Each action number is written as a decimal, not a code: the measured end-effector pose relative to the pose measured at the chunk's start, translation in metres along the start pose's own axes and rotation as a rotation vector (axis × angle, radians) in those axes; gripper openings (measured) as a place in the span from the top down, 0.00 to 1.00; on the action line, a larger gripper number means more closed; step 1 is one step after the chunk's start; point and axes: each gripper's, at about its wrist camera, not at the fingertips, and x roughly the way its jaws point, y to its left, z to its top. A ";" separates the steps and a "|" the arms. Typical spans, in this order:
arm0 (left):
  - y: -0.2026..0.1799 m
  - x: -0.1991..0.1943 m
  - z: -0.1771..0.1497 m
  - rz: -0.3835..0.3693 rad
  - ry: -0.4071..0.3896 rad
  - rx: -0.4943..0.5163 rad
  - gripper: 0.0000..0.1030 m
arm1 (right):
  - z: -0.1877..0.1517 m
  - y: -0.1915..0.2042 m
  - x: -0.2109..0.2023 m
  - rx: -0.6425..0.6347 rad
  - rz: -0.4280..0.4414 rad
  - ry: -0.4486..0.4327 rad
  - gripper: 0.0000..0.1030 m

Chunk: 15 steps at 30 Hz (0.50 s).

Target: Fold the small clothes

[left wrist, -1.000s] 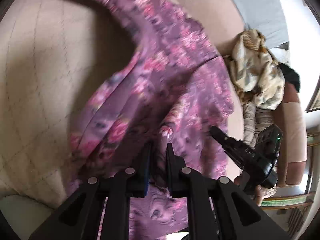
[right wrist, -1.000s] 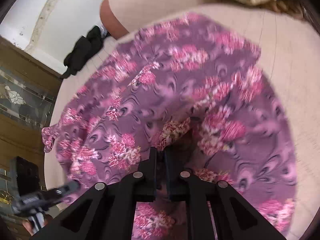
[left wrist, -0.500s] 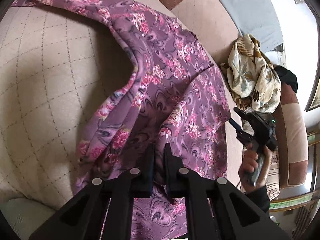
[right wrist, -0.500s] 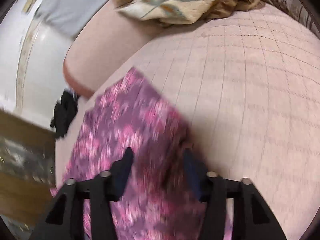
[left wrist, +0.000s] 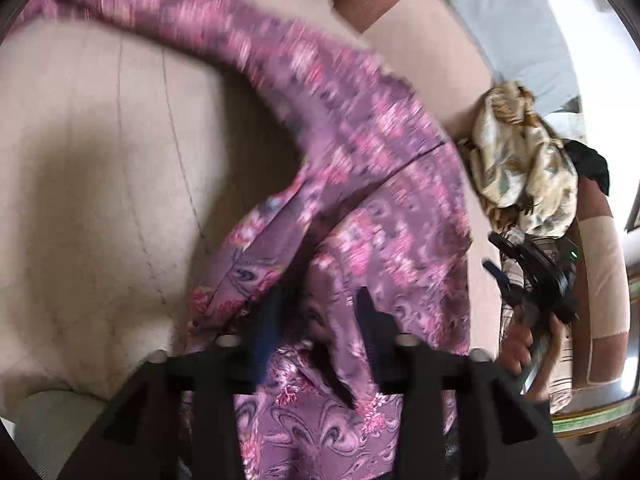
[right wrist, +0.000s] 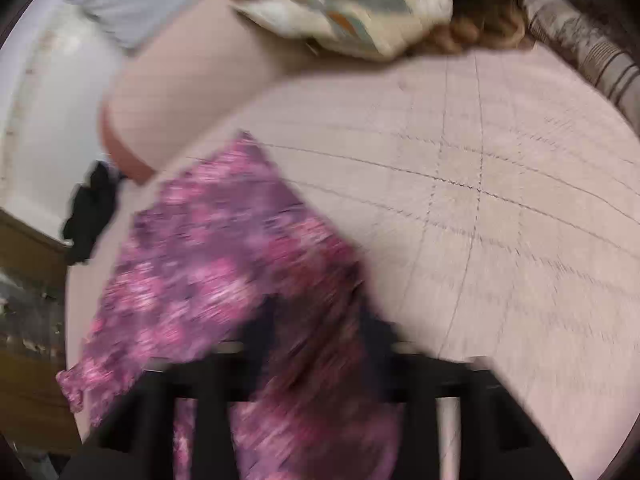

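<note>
A purple floral garment (left wrist: pixel 360 184) lies partly folded on the beige quilted cushion (left wrist: pixel 100 160). My left gripper (left wrist: pixel 318 304) hangs over its near edge, jaws opening, with a loose fold of the cloth between the fingers and no pad pressing on it. My right gripper (left wrist: pixel 492 252), held in a hand, hovers past the garment's right edge. In the blurred right wrist view the garment (right wrist: pixel 224 240) runs under the right gripper (right wrist: pixel 320 320). Its jaws are opening, and the cloth between them lies slack.
A crumpled cream patterned pile of clothes (left wrist: pixel 520 160) (right wrist: pixel 352 8) sits at the cushion's far end against the sofa backrest (left wrist: pixel 424 48). A black item (left wrist: pixel 588 164) (right wrist: pixel 92 216) lies beyond it, and striped fabric (right wrist: pixel 592 48) beside it. Bare cushion (right wrist: pixel 500 220) spreads to the right.
Both grippers were shut on the garment and have let it go. The right one swung away to the garment's right edge. The left jaws parted in the last half second.
</note>
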 end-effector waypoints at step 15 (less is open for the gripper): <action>0.085 -0.135 0.088 0.087 -0.277 -0.318 0.26 | -0.131 0.199 -0.116 -0.396 0.232 -0.081 0.19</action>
